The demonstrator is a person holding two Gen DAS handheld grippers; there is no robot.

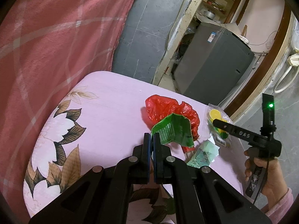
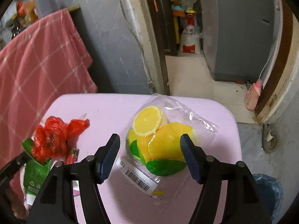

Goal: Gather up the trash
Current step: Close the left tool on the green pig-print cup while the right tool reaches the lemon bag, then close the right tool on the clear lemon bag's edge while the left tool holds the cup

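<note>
My left gripper (image 1: 151, 137) is shut on the edge of a green wrapper (image 1: 172, 130) and holds it over the pink table (image 1: 104, 112). A crumpled red plastic bag (image 1: 164, 108) lies just behind the wrapper. My right gripper (image 2: 150, 145) is open, its jaws on either side of a clear plastic bag printed with lemons (image 2: 158, 136). That bag lies flat on the table (image 2: 93, 108) and also shows in the left wrist view (image 1: 217, 121). The red bag (image 2: 52, 138) and green wrapper (image 2: 35, 173) show at left in the right wrist view.
A pale green paper (image 1: 203, 154) and a red-and-white packet (image 1: 187, 150) lie by the wrapper. A red lighter (image 2: 72, 155) lies near the red bag. A bin with a blue liner (image 2: 269, 194) stands on the floor at right. A pink checked cloth (image 1: 56, 46) hangs at left.
</note>
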